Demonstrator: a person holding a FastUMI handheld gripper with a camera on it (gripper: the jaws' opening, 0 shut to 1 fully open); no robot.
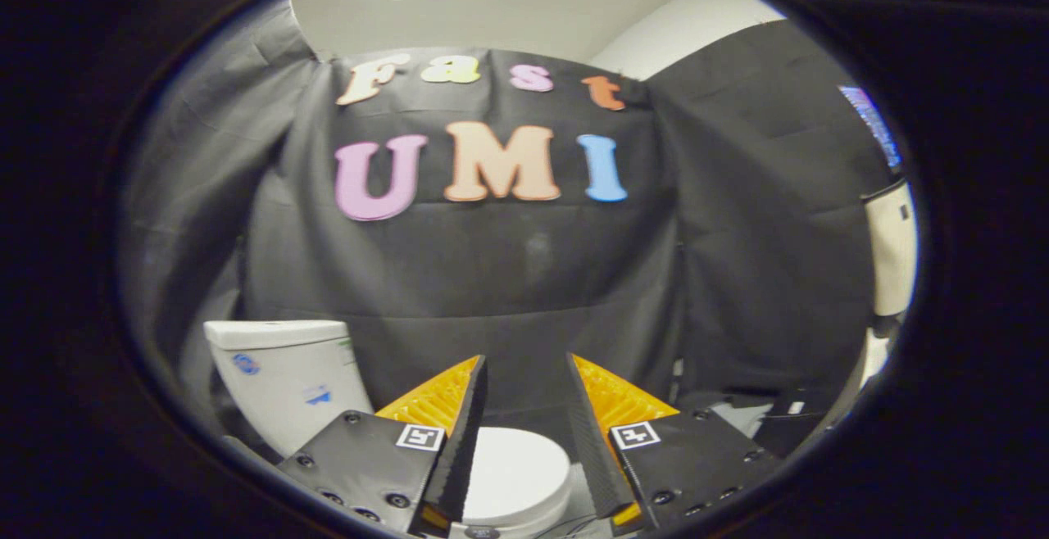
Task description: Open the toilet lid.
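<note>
Gripper view, lower centre of the frame: gripper (524, 375) with its two fingers spread apart, a clear gap between them, nothing held and nothing touching either pad. Each finger carries a small square marker tag near its base. Toilet lid (518, 473), white and rounded, lies down flat and closed, seen through the gap between the fingers and below their tips, at the bottom centre of the frame; the left finger covers its left part, the right finger stands just to the right of its edge. Fingers look apart from the lid, no contact visible, though how far above it they hang cannot be told. Toilet tank (283, 379), white with a flat top cover and small blue stickers on its front and side, stands at lower left of the frame, to the left of the left finger and behind its base. Black cloth wall (508, 277) fills the middle of the frame behind tank and fingers, draped in folds. Pale ceiling (524, 6) at the top of the frame. At the right of the frame, a pale upright object (892, 244) beside the cloth; too distorted to tell what it is.
</note>
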